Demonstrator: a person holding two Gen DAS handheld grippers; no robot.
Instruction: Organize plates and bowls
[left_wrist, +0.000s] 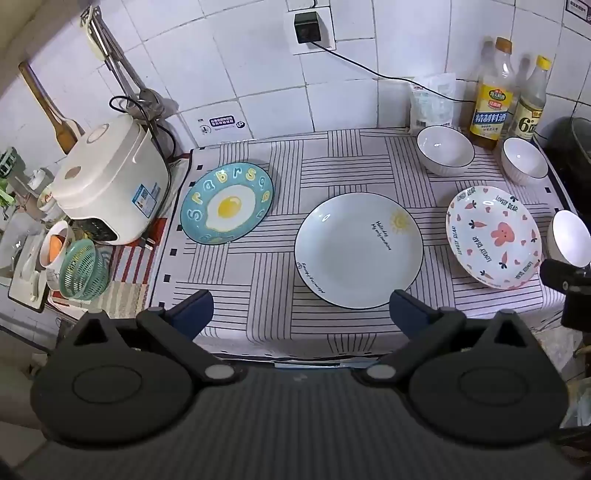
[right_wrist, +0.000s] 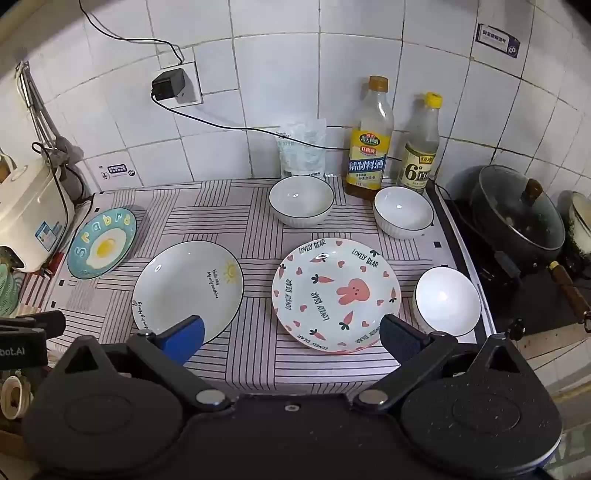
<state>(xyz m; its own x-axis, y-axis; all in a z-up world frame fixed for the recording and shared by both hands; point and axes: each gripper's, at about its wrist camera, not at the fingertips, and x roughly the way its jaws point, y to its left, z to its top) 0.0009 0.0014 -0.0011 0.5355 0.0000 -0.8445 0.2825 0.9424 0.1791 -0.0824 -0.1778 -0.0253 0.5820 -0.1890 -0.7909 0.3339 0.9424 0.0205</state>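
The left gripper (left_wrist: 301, 312) hangs above the near edge of the striped cloth (left_wrist: 258, 295), its jaws spread wide with nothing between them. Just ahead of it, a little toward its right finger, lies the white sun plate (left_wrist: 358, 250); farther ahead to the left lies the blue egg plate (left_wrist: 226, 203), beside the rice cooker (left_wrist: 110, 184).

The right gripper (right_wrist: 291, 338) is likewise wide apart and empty. The pink rabbit plate (right_wrist: 336, 295) lies directly ahead of it, close to its right finger, while its left finger overlaps the sun plate's near rim in this view — whether it touches cannot be told. A white bowl (right_wrist: 447, 301) stands just right of the right finger. Two more bowls — one (right_wrist: 301, 199) straight ahead, one (right_wrist: 403, 212) ahead to the right — stand at the back, near the two bottles (right_wrist: 369, 147).
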